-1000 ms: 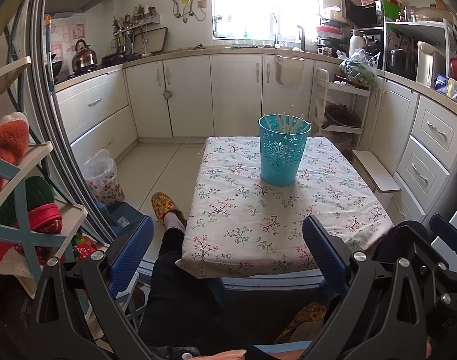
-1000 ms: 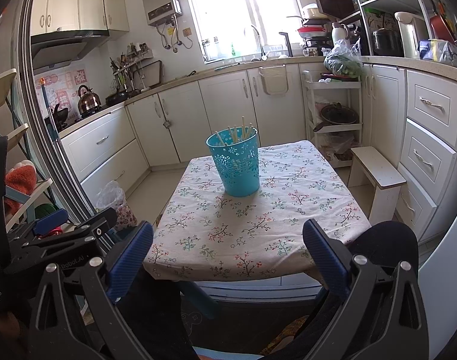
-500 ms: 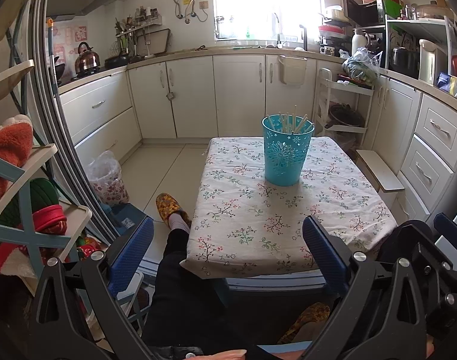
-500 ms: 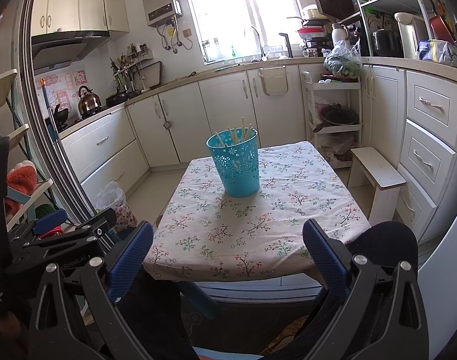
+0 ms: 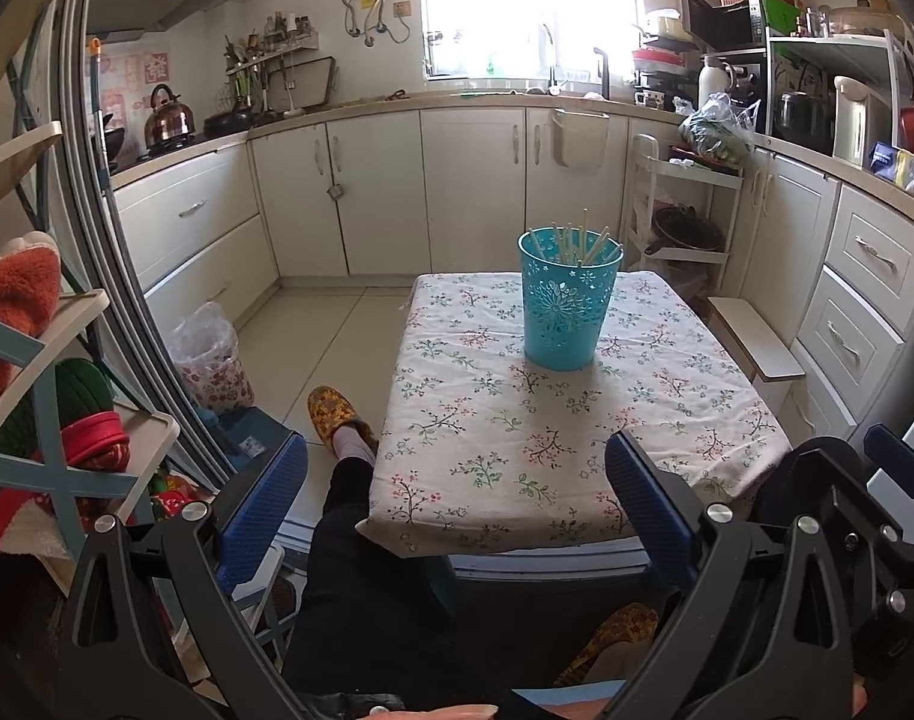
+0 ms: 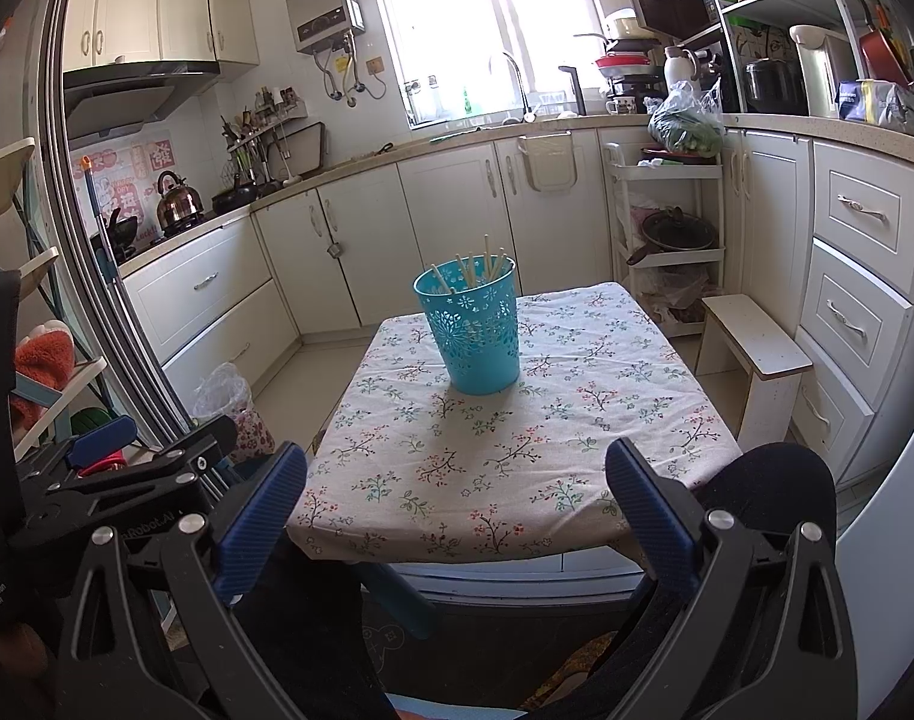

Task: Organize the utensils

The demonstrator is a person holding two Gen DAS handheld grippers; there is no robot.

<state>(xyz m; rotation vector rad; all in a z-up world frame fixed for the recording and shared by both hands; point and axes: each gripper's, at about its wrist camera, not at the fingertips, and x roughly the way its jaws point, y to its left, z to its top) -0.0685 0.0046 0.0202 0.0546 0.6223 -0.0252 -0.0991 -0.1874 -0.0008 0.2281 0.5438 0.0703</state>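
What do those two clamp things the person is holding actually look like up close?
Both look alike. The left gripper and the right gripper each have a black angular frame with cut-out openings and silver screw heads. Each carries two fingers faced with ribbed dark-blue pads. In the right wrist view, the left gripper's frame bears small white lettering. No cables show.

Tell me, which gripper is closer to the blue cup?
Cannot tell; roughly equal. Both the left gripper and right gripper hover open short of the table's near edge, far from the cup.
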